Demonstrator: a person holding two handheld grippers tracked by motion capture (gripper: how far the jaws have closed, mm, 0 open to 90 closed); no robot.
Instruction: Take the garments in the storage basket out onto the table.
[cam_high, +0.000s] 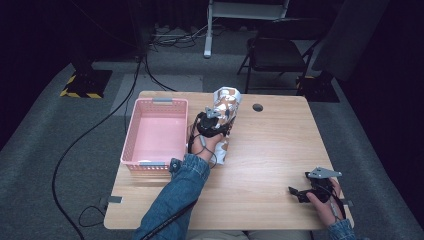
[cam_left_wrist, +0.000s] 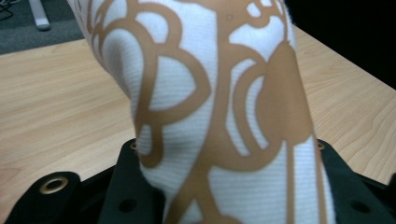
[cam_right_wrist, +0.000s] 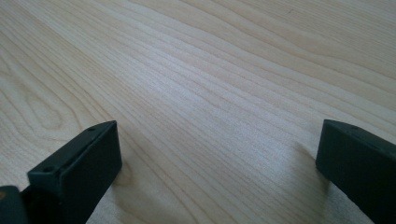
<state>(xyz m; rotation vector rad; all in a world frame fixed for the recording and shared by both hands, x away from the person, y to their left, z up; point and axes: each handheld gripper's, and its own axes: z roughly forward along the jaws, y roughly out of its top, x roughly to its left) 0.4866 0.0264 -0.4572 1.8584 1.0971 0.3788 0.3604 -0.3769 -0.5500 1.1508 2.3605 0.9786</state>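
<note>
A white knitted cloth (cam_high: 228, 101) with a tan looping pattern lies lengthwise just right of the pink basket (cam_high: 135, 135). My left gripper (cam_high: 214, 121) is over its middle and shut on it. In the left gripper view the cloth (cam_left_wrist: 210, 107) stands bunched between the black jaws, hiding their tips, with my left gripper (cam_left_wrist: 224, 186) clamped around it. Near the table's front right corner my right gripper (cam_high: 296, 192) rests low over bare wood. In the right gripper view my right gripper (cam_right_wrist: 219, 154) is open, its jaws wide apart with nothing between them.
The pink basket has nothing in it and stands at the left of the wooden table (cam_high: 270, 150). A round cable hole (cam_high: 257, 107) sits near the far edge. A folding chair (cam_high: 280, 50) stands beyond the table, and cables run across the floor (cam_high: 90, 135).
</note>
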